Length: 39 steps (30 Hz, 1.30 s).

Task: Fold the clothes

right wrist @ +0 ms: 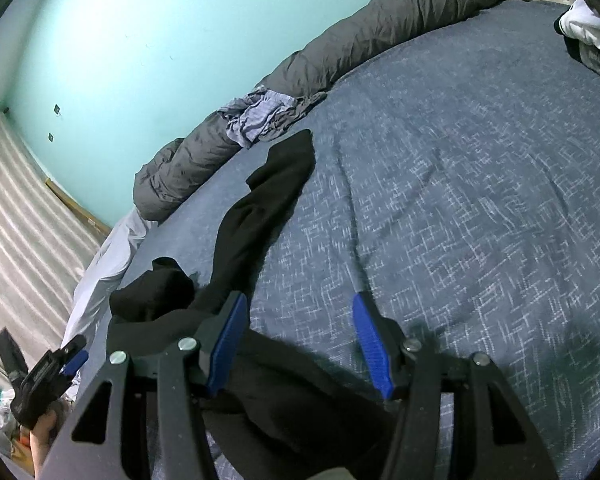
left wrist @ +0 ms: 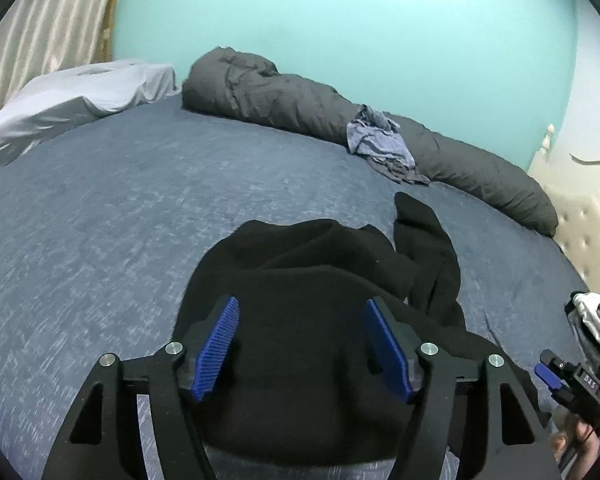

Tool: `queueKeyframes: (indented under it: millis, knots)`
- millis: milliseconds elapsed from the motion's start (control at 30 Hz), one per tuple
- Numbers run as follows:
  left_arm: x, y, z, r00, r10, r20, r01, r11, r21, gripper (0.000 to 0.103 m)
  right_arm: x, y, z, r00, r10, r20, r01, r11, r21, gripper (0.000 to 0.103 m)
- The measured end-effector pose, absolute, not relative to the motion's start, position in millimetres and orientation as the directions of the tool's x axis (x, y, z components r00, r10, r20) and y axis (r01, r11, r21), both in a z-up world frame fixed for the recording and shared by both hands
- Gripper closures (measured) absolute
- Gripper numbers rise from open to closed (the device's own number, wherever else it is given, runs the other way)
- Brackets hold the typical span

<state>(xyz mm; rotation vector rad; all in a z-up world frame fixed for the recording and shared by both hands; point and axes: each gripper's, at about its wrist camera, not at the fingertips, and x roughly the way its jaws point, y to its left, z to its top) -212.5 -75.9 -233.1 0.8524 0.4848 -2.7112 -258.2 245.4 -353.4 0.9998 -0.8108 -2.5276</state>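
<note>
Left wrist view shows the black top (left wrist: 320, 304) bunched on the blue bed (left wrist: 100, 220), under the wide-open left tongs (left wrist: 304, 344). Right tongs (right wrist: 300, 344) gape too. A grey blanket (left wrist: 300, 100) lies behind; the top's lower edge is cut off.

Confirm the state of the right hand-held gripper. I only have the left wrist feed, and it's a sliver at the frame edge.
Observer: The right hand-held gripper is open, with nothing between its pads.
Operator: Over the garment?
Observer: Partly. In its own view, the finger on the picture's left is above the black garment. The other finger is above the bare bedsheet.
Operator: Does the fabric end there?
Observer: No. Black fabric continues under the gripper body towards the near edge of that view.
</note>
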Motion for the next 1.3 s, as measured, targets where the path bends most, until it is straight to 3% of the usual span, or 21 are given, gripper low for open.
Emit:
queueKeyframes:
  millis: [233, 300, 400, 467, 500, 667, 900, 1000, 1033, 1067, 1133, 1300]
  knots:
    - [-245, -56, -261, -0.734, 0.011, -0.680, 0.200, -0.952, -0.232, 0.030, -260, 244, -357, -0.701, -0.463, -0.543, 0.063, -0.798, 0.599, 0.047]
    - [-249, -49, -269, -0.715, 0.029, -0.699, 0.167, -0.963, -0.210, 0.035, -260, 246, -359, -0.697, -0.460, -0.550, 0.050, -0.796, 0.603, 0.047]
    - [-251, -47, -280, -0.682, 0.062, -0.729, 0.156, -0.961, -0.228, 0.064, -261, 248, -363, -0.692, -0.456, -0.560, 0.032, -0.794, 0.607, 0.047]
    - [-251, -45, -286, -0.663, 0.082, -0.744, 0.145, -0.961, -0.235, 0.097, -262, 251, -365, -0.688, -0.456, -0.564, 0.019, -0.789, 0.614, 0.047]
    - [-250, -45, -288, -0.657, 0.080, -0.750, 0.143, -0.963, -0.228, 0.103, -262, 252, -366, -0.687, -0.456, -0.567, 0.011, -0.786, 0.618, 0.047]
    - [-237, -51, -285, -0.667, 0.040, -0.744, 0.170, -0.964, -0.205, 0.103, -265, 260, -367, -0.688, -0.455, -0.565, -0.010, -0.772, 0.635, 0.047]
    - [-211, -98, -265, -0.701, -0.023, -0.713, 0.297, -0.918, -0.262, 0.103, -265, 261, -367, -0.689, -0.455, -0.564, -0.014, -0.770, 0.637, 0.047]
    - [-214, -103, -253, -0.726, -0.055, -0.686, 0.318, -0.911, -0.264, 0.097, -264, 260, -366, -0.690, -0.454, -0.564, -0.005, -0.777, 0.630, 0.047]
    - [-215, -104, -249, -0.734, -0.059, -0.677, 0.317, -0.911, -0.264, 0.083, -264, 260, -366, -0.691, -0.451, -0.565, -0.003, -0.779, 0.627, 0.047]
    - [-217, -104, -244, -0.740, -0.067, -0.669, 0.320, -0.910, -0.263, 0.059, -264, 260, -366, -0.692, -0.448, -0.566, -0.002, -0.782, 0.623, 0.047]
    - [-223, -104, -236, -0.755, -0.071, -0.652, 0.321, -0.907, -0.274, 0.037, -265, 261, -366, -0.694, -0.444, -0.567, -0.003, -0.786, 0.619, 0.047]
    - [-254, -97, -227, -0.741, -0.064, -0.668, 0.297, -0.924, -0.242, 0.034, -266, 263, -368, -0.696, -0.444, -0.564, -0.004, -0.784, 0.621, 0.047]
